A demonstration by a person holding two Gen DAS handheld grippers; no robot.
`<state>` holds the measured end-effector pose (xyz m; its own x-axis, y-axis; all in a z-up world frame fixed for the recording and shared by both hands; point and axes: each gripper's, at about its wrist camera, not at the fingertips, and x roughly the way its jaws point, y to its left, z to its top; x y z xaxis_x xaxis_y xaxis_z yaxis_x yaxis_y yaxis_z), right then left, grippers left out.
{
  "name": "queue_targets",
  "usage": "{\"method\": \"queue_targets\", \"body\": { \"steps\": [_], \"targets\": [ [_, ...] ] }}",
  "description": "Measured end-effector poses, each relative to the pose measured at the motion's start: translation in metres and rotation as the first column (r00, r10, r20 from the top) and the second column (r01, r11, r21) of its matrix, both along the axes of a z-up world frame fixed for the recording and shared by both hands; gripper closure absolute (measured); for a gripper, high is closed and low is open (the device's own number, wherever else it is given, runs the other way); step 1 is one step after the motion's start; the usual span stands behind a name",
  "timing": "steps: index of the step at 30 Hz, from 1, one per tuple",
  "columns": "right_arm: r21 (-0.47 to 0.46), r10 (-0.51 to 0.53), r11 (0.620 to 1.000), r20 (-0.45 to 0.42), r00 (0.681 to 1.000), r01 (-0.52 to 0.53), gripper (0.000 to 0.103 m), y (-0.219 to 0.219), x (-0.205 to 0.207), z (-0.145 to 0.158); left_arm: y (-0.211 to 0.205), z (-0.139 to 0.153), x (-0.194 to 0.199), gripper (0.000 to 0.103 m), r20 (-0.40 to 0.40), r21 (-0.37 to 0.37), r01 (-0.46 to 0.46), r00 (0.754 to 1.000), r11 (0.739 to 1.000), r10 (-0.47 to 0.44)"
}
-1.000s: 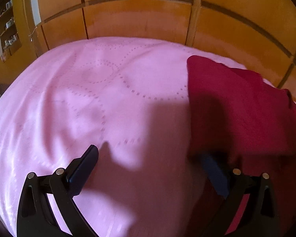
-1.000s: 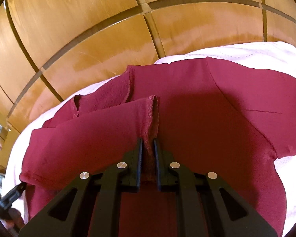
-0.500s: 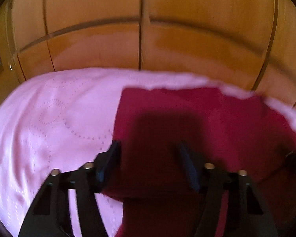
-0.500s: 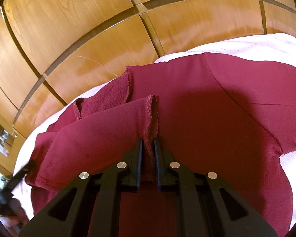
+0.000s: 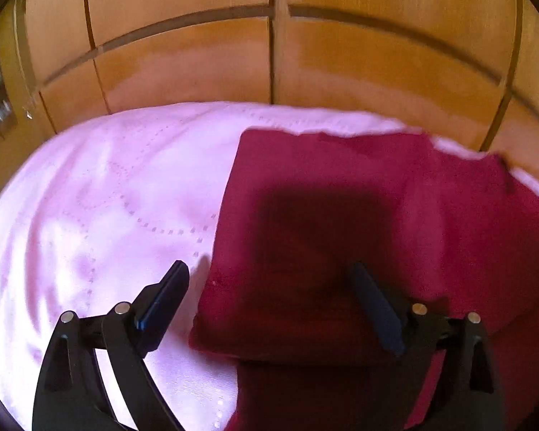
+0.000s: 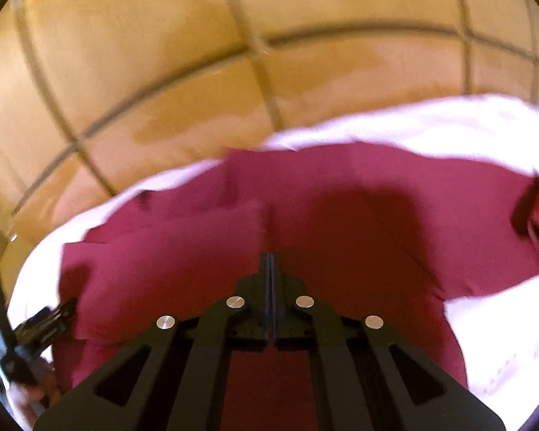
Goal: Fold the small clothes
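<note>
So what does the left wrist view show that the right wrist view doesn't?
Only the left wrist view: the left gripper open, straddling the near edge of the folded maroon garment, plus a broad stretch of pink bedspread. Only the right wrist view: the right gripper shut, with no cloth visible between its fingers. Both: garment, bedspread, wooden panels.

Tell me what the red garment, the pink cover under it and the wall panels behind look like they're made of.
Red garment: soft matte knit, probably jersey or fleece; it drapes and folds without shine.
Pink cover: smooth fabric with a slight sheen and stitched dotted curves, likely quilted.
Wall panels: glossy wood or wood-look laminate; faint grain, dark seams.
</note>
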<state>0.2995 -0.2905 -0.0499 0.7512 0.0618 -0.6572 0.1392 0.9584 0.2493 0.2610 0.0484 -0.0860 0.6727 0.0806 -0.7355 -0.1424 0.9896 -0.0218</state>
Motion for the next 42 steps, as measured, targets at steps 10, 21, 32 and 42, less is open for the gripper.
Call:
{"method": "queue_targets", "body": {
  "steps": [10,21,32,42],
  "targets": [
    [-0.094,0.279,0.954,-0.066,0.958,-0.284,0.048,0.102,0.057,-0.019,-0.012,-0.015,0.013,0.01,-0.033,0.083,0.042,0.999,0.996,-0.04],
    [-0.069,0.153,0.985,-0.078,0.985,-0.158,0.066,0.057,0.054,-0.036,-0.004,-0.029,0.022,0.002,-0.079,0.013,0.035,0.996,0.999,-0.034],
    [0.036,-0.043,0.998,0.025,0.999,0.042,0.04,-0.029,-0.046,0.002,-0.005,-0.005,-0.011,0.002,-0.024,-0.037,0.094,0.995,0.995,-0.095],
    [0.177,-0.45,0.881,0.032,0.893,0.438,0.04,-0.184,-0.138,0.003,-0.036,0.002,-0.053,0.002,0.033,0.034,0.226,0.973,0.974,-0.227]
  ]
}}
